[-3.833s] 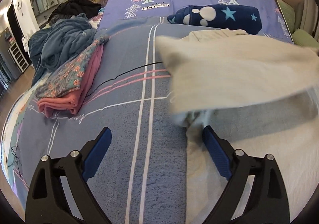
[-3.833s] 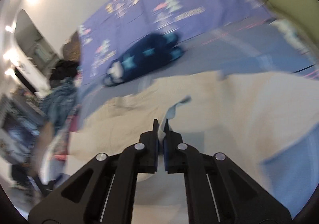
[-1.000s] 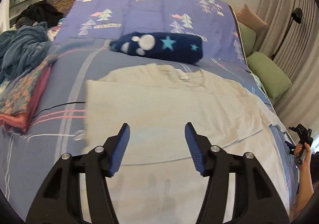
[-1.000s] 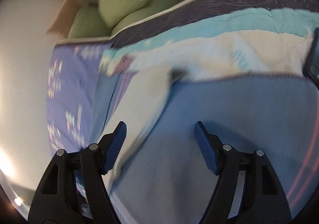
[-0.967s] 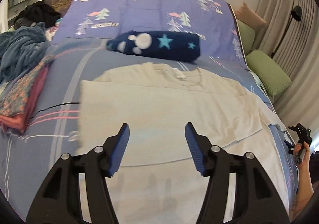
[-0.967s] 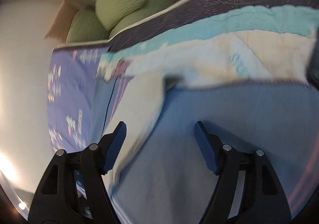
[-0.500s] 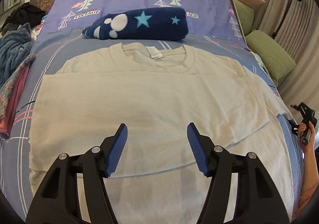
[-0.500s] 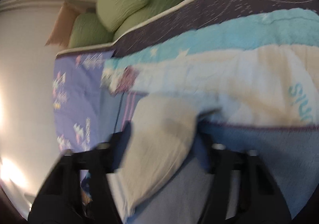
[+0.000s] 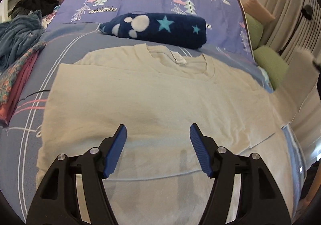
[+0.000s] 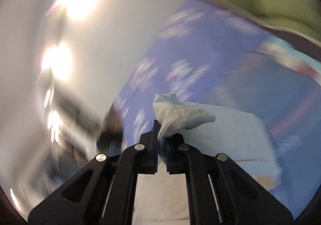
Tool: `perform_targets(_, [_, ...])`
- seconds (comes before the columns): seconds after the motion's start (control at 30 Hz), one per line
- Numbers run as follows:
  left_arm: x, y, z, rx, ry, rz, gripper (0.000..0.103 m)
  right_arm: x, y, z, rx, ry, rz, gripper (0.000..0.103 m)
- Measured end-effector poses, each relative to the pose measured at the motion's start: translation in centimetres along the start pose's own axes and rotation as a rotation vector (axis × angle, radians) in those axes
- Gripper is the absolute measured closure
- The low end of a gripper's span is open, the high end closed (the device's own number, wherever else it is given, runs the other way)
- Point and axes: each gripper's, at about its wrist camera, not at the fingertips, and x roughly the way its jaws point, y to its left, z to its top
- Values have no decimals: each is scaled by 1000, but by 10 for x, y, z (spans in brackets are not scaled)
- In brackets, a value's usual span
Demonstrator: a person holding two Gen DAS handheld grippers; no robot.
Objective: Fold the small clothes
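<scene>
On the bed: cream T-shirt (image 9: pixel 152 92) lies flat on the striped sheet (image 9: pixel 66 50), collar toward the navy star blanket (image 9: pixel 160 28).
Left gripper (image 9: pixel 157 134): jaws wide apart, holding nothing, hovering over the shirt's lower middle.
Right gripper (image 10: pixel 160 134): jaws closed on a bunched piece of pale fabric (image 10: pixel 180 114) — judged to be the shirt's right sleeve or side edge; view heavily blurred.
Done: left side appears folded inward, edge straight.
Left to do: right side fold in hand, not laid; lengthwise folds not begun — roughly a third complete, by judgement.
Nearby: folded pink and floral garments (image 9: pixel 16 82) at the left, well apart.
</scene>
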Motion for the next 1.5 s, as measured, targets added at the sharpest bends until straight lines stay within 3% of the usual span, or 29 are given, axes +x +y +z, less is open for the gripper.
perform_targets(0.07, [-7,13,-1,-53,-10,-27,32,42,63,-47,-171,125,52,98])
perform_targets(0.13, [-12,30,-3,-119,-8,-59,32,83,98,-105,-288,283,55,98])
perform_targets(0.23, [-19,51,-5,-195,-8,-120,32,126,110,-187,-419,490,3,98])
perform_targets(0.33, [-19,61,-6,-238,12,-201,30,147,102,-239,-493,626,-54,98])
perform_targets(0.4, [-17,65,-7,-259,37,-269,29,145,96,-256,-507,667,-70,91])
perform_targets(0.5, [-13,62,-7,-269,61,-341,27,134,101,-258,-512,660,-64,86])
perform_targets(0.57, [-10,56,-6,-268,81,-388,27,131,102,-256,-535,640,-65,71])
perform_targets(0.63, [-4,48,-5,-267,111,-431,27,131,107,-255,-558,635,-68,66])
perform_targets(0.73, [0,40,-2,-246,128,-441,27,134,117,-260,-568,632,-64,63])
perform_targets(0.87, [6,31,0,-239,173,-487,25,132,137,-277,-625,660,25,63])
perform_targets(0.97, [8,31,-1,-236,193,-486,24,122,146,-290,-702,691,70,63])
perform_targets(1.07, [8,29,-4,-225,196,-481,24,113,144,-290,-694,705,85,62])
perform_targets(1.27, [8,18,-5,-146,189,-451,25,99,123,-278,-654,688,7,57])
perform_targets(1.3, [8,14,-5,-116,181,-431,27,96,121,-278,-669,682,-17,57])
perform_targets(1.33, [8,7,-5,-74,170,-402,38,95,121,-279,-693,676,-42,57])
perform_targets(1.37, [9,3,-4,-46,171,-387,56,94,123,-280,-725,669,-61,57])
perform_targets(1.4, [11,-2,-4,-17,178,-370,64,92,126,-283,-772,657,-79,56])
perform_targets(1.47, [15,-9,-3,18,188,-331,96,90,137,-294,-909,626,-127,57])
perform_targets(1.5, [15,-12,-1,40,187,-302,99,89,143,-301,-983,612,-144,57])
